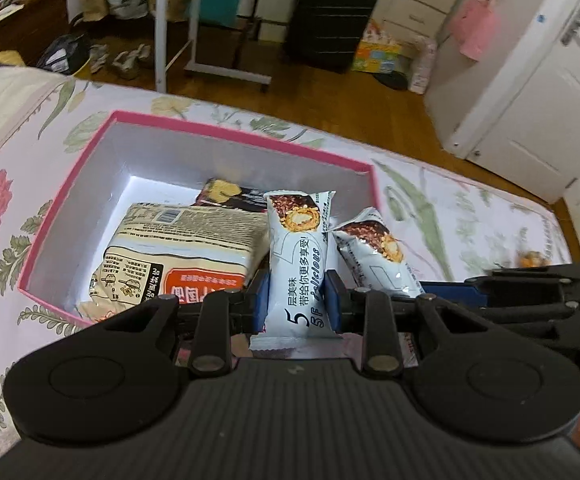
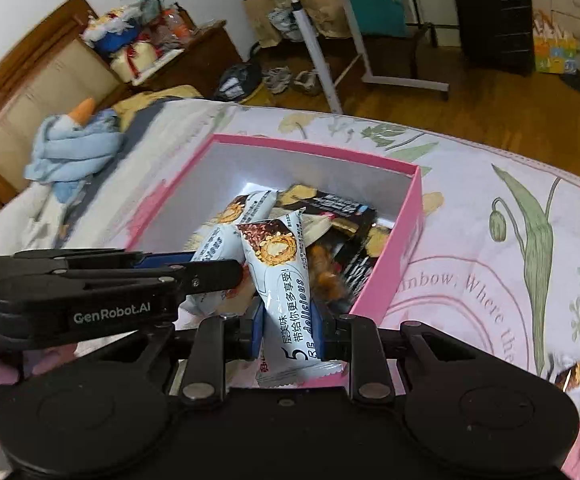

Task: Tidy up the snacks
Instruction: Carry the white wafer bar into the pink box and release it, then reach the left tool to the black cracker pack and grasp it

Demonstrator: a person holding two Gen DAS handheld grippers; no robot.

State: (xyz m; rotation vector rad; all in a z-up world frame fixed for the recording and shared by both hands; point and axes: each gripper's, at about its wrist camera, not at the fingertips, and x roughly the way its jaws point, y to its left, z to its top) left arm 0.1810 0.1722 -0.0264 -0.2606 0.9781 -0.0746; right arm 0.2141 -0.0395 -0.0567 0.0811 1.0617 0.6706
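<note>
i hold a two-finger gripper in each hand above a pink box (image 1: 194,128) that sits open on a bed covered with a floral sheet (image 1: 470,204).

in the left wrist view, my left gripper (image 1: 297,300) is closed on a pale blue snack bar (image 1: 298,256), its blue pads pressing the wrapper from both sides. the bar stands upright, its top end pointing toward 12 o'clock over the box. at 3 o'clock of it, my right gripper (image 1: 418,286) comes in from the right edge, holding a second pale blue bar (image 1: 374,252) of the same kind, tilted toward 11 o'clock.

inside the box, at 9 o'clock of my left bar, a large cream packet (image 1: 178,248) lies flat with a barcode near its far end. a dark packet (image 1: 230,194) lies beyond it at 12 o'clock, near the far wall.

in the right wrist view, my right gripper (image 2: 288,332) is clamped on its bar (image 2: 282,280), upright and leaning slightly toward 11 o'clock, above the box's near corner. my left gripper (image 2: 194,258) reaches in from 9 o'clock with its bar (image 2: 226,232) beside mine; i cannot tell whether the two wrappers touch. dark packets (image 2: 342,208) fill the box's right side under them.

another snack (image 2: 578,374) lies on the sheet at 3 o'clock, outside the box, blurred.
</note>
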